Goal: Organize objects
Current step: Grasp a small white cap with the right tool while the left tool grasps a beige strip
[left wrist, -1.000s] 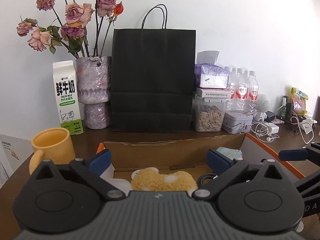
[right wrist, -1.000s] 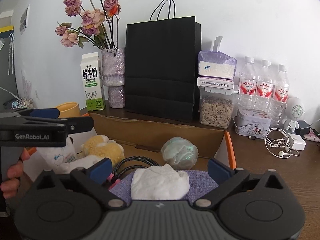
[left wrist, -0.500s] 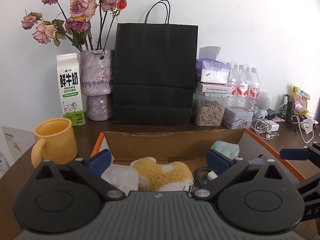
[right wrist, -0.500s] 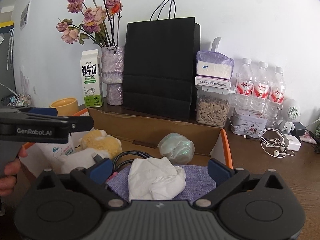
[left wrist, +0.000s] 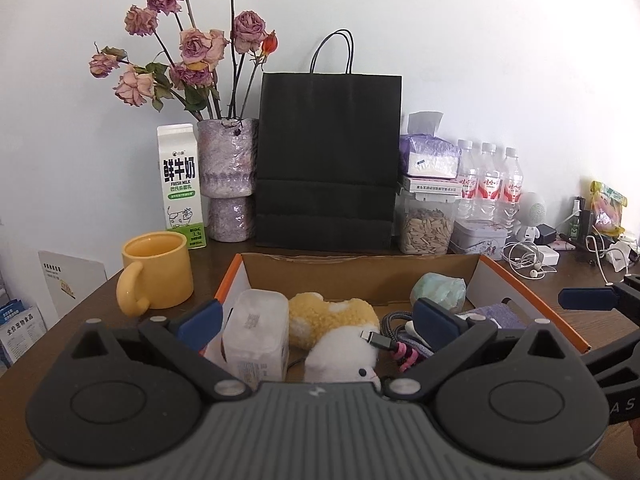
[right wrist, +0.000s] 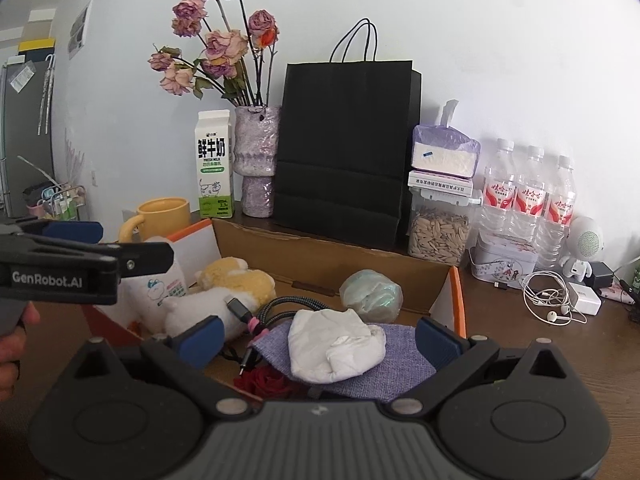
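An open cardboard box (left wrist: 360,276) (right wrist: 320,258) with orange edges lies on the wooden table. In it are a white packet (left wrist: 256,336), a yellow-and-white plush toy (left wrist: 332,324) (right wrist: 236,284), a braided cable (right wrist: 280,306), a pale green wrapped ball (left wrist: 438,288) (right wrist: 370,292), a white crumpled cloth (right wrist: 334,346) on a purple fabric pouch (right wrist: 396,354), and a red rose (right wrist: 266,384). My left gripper (left wrist: 318,322) is open and empty above the box's near left part. My right gripper (right wrist: 318,336) is open and empty above the cloth.
Along the wall stand a milk carton (left wrist: 180,186), a vase of dried roses (left wrist: 228,178), a black paper bag (left wrist: 328,160), a seed jar (left wrist: 426,226), water bottles (left wrist: 490,184) and a tin (left wrist: 478,238). A yellow mug (left wrist: 154,270) stands left of the box; earphones (right wrist: 550,300) lie right.
Both grippers have pulled back and risen, so more of the box's contents shows. Both stay open and empty.
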`<action>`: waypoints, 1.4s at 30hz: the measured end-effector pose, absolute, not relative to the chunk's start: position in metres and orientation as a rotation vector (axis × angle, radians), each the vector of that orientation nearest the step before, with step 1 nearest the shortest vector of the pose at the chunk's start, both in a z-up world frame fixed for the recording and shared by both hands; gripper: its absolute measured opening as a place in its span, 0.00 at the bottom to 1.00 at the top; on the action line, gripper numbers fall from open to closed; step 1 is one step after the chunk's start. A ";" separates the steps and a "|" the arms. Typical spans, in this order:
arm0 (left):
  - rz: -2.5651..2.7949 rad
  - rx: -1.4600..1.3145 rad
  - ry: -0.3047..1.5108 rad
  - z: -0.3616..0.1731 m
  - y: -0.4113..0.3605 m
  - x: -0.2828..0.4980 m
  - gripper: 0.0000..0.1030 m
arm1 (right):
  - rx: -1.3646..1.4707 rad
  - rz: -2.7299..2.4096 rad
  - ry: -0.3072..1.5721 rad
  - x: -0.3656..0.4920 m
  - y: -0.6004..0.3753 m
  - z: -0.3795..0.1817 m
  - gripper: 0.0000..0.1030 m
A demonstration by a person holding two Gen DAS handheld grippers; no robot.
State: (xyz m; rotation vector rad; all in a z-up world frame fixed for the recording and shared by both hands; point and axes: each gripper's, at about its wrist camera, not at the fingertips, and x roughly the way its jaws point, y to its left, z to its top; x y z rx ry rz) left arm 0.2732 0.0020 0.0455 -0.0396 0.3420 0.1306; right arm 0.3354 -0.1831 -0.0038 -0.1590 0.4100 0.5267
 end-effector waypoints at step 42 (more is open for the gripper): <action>0.086 0.069 0.702 -0.029 -0.054 0.225 1.00 | -0.154 0.498 0.642 0.311 -0.254 -0.071 0.47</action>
